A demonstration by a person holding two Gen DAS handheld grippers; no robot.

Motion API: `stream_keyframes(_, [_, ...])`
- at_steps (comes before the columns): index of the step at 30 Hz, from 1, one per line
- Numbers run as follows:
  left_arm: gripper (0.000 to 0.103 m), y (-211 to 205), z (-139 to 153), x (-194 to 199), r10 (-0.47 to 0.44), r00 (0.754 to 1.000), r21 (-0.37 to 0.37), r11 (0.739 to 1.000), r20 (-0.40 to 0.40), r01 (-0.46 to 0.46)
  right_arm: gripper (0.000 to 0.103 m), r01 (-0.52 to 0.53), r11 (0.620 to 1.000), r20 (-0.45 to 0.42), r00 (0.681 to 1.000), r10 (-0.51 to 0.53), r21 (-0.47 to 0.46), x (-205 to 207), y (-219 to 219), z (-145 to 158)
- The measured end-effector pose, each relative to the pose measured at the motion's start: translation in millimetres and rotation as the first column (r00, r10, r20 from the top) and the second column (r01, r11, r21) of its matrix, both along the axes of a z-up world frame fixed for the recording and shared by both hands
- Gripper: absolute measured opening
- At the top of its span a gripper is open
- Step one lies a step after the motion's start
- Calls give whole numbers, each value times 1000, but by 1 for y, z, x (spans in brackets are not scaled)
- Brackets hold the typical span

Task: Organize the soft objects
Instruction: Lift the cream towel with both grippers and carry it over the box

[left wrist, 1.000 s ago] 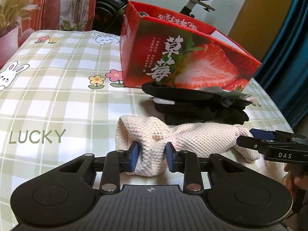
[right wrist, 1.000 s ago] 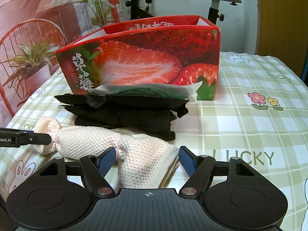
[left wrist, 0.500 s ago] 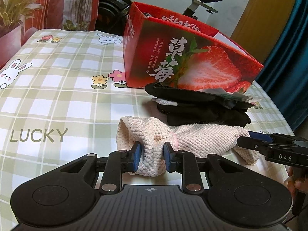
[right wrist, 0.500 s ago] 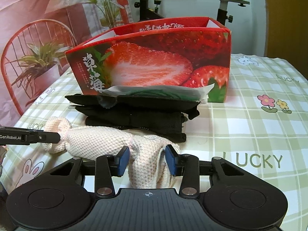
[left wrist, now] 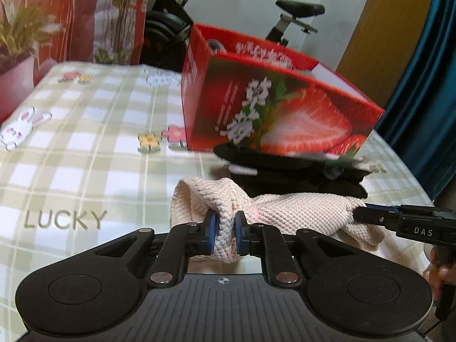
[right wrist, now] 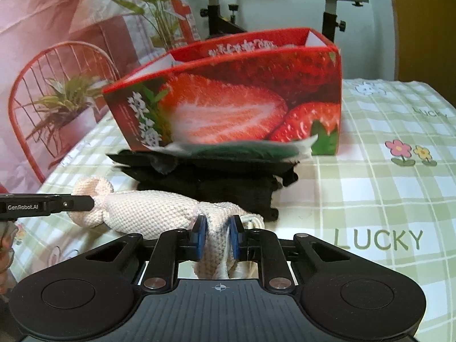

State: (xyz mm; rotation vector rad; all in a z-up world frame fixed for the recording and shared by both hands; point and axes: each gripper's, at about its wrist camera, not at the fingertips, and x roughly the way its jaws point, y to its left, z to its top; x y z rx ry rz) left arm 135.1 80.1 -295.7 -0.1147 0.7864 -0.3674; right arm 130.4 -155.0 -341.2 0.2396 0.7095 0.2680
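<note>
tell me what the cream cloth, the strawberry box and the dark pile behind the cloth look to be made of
Cream cloth: a knitted or waffle-weave textile, matte, likely cotton or a blend; raised stitches show and it bunches softly.
Strawberry box: printed cardboard with a slight sheen; thin, straight walls with white inner faces.
Dark pile: black fabric, matte, folded in layers; too dark and blurred to tell the weave.

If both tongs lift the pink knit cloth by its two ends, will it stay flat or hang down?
Probably it sags in the middle: the cloth bunches where the left tongs and right tongs are closing on it. It looks light and thin. The coarse weave should hardly slip from the pads.
</note>
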Motion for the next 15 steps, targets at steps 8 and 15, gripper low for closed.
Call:
stream_keyframes(8, [14, 8, 35, -11, 2, 992, -40, 999, 124, 3, 15, -22, 1000, 95, 995, 21, 9, -8, -1, 29])
stream_keyframes(15, [14, 3, 66, -14, -11, 975, -49, 999, 221, 23, 15, -22, 999, 202, 979, 17, 24, -11, -8, 63])
